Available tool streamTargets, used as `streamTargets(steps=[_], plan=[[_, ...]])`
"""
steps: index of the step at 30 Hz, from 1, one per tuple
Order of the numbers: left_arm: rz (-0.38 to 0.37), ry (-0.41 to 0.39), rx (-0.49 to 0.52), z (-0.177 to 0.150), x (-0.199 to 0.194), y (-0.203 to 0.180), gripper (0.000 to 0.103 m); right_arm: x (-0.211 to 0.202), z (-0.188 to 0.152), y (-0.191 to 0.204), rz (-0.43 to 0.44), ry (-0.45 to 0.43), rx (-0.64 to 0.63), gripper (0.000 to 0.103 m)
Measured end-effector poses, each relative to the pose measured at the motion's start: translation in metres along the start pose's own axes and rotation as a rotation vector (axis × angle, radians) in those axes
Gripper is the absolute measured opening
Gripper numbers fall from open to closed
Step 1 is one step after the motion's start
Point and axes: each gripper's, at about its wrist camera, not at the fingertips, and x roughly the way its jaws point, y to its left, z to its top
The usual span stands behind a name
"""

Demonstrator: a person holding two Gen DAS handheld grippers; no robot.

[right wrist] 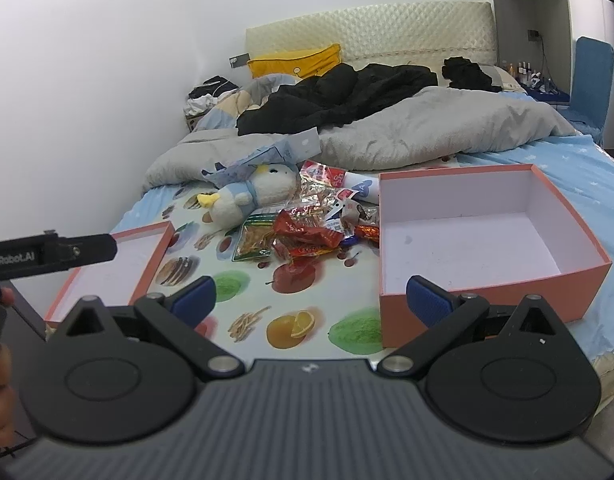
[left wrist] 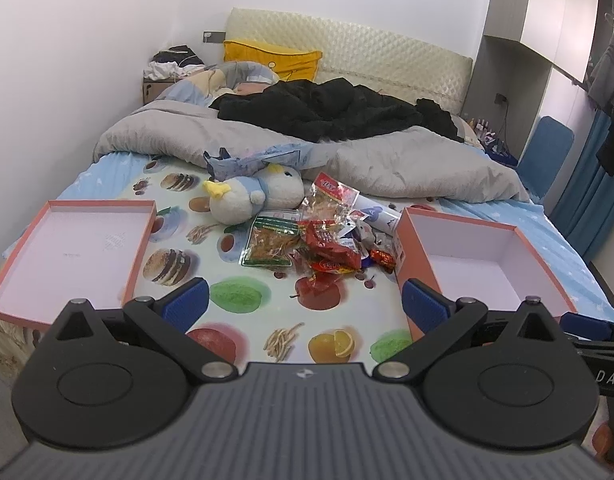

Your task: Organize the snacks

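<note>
Lid lies shallow at left; snack packets sit piled mid-sheet, touching the deep box at right, which holds nothing. Risk: crinkly overlapping wrappers may slip from the pads or drag neighbours along, and the soft mattress may let the box tip. Left gripper and right gripper hover level near the bed's front edge, jaws spread wide, grasping nothing.

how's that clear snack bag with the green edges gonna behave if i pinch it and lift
The green-edged bag lies flat and thin on the sheet, so it will probably flop and sag from a corner pinch. Its glossy clear film looks slippery for the fingers. The stick-like contents seem light, perhaps brittle, so a hard squeeze may crush them.
</note>
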Motion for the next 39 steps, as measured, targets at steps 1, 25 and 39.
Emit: streamTargets(steps=[1,25,39], plan=[[0.000,0.003,0.000,-0.001,0.001,0.000,0.103,0.001,0.000,-0.001,0.000,0.003,0.004,0.103],[-0.001,0.055,-0.022,-0.009,0.028,0.007,0.103,0.013,-0.012,-0.003,0.051,0.029,0.042,0.103],[0.027,0.128,-0.057,-0.015,0.075,0.028,0.103,0.049,-0.012,0.001,0.053,0.066,0.015,0.100]])
